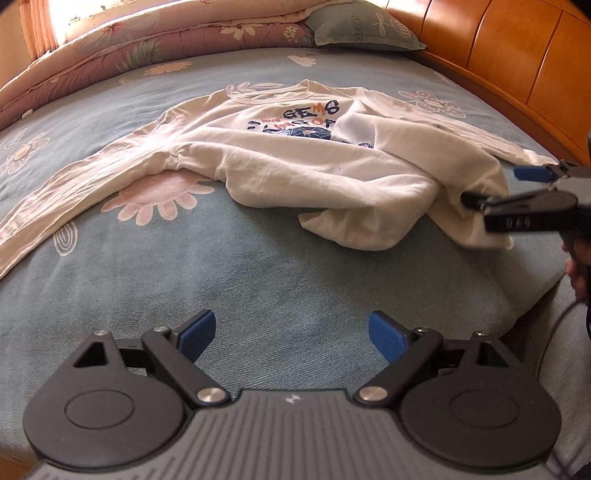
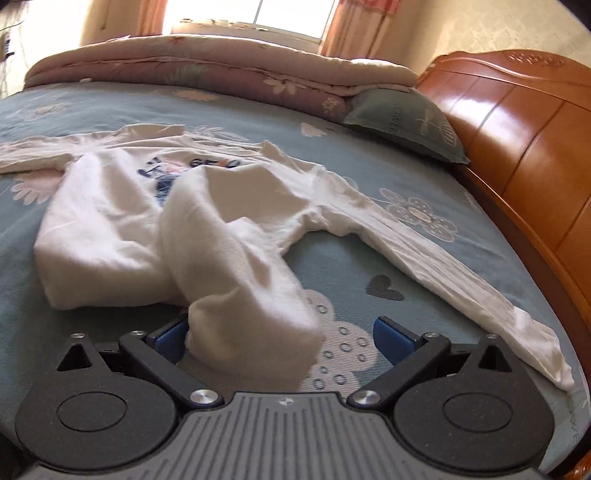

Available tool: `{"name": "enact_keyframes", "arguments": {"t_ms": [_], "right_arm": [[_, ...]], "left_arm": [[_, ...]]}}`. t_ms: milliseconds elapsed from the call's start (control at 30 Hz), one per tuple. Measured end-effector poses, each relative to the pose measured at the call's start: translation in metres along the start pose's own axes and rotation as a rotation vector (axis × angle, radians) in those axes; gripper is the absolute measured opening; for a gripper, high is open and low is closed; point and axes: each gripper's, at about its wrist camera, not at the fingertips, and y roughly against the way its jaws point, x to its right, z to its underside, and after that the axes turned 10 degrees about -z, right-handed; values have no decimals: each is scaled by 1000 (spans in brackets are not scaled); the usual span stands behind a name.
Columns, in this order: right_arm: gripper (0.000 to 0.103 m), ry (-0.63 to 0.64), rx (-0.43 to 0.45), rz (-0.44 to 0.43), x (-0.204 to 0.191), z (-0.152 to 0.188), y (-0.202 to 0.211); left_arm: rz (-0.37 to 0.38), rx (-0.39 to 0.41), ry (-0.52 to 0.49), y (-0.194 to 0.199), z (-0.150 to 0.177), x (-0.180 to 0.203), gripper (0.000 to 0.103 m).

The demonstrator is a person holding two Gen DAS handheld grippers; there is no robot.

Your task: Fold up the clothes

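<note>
Bedsheet (image 1: 258, 266) under shirt (image 2: 110, 229); hem inside open right tool (image 2: 280, 338)

This is a bedroom in a home. A bed with a blue floral sheet (image 1: 258, 266) fills the view, backed by a glossy wooden headboard (image 2: 524, 147). A folded floral quilt (image 2: 221, 70) and a grey-green pillow (image 2: 410, 122) lie by a curtained, sunlit window (image 2: 280, 14).
</note>
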Motion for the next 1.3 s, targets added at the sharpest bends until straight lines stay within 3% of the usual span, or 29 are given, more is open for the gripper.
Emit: {"name": "enact_keyframes", "arguments": {"t_ms": [233,367,467,633,833,967,1067,1300], "right_arm": [[103,-85,-16,145,64,-9,-17],[103,-140,-21,144,72,-7,-18],[103,-106,39,65,56,-7,0],[103,-3,114,-191,19,-7,29],[103,41,1,-584,-25,-8,20],[103,83,-96,-648,-56,-6,-5],[103,113,-138,-650,-73,-11,-25],[103,236,-93,-654,-83,-59,-26]], "left_arm": [[24,0,-3,-4,1,2,90],[17,-11,-8,-7,1,3,90],[10,-24,3,-11,1,1,90],[6,-38,-1,-15,2,2,90],[0,-38,12,-16,3,-4,90],[-4,-33,40,-15,5,-16,90],[-8,-30,63,-14,7,-26,90],[13,-20,114,-18,11,-47,90]]}}
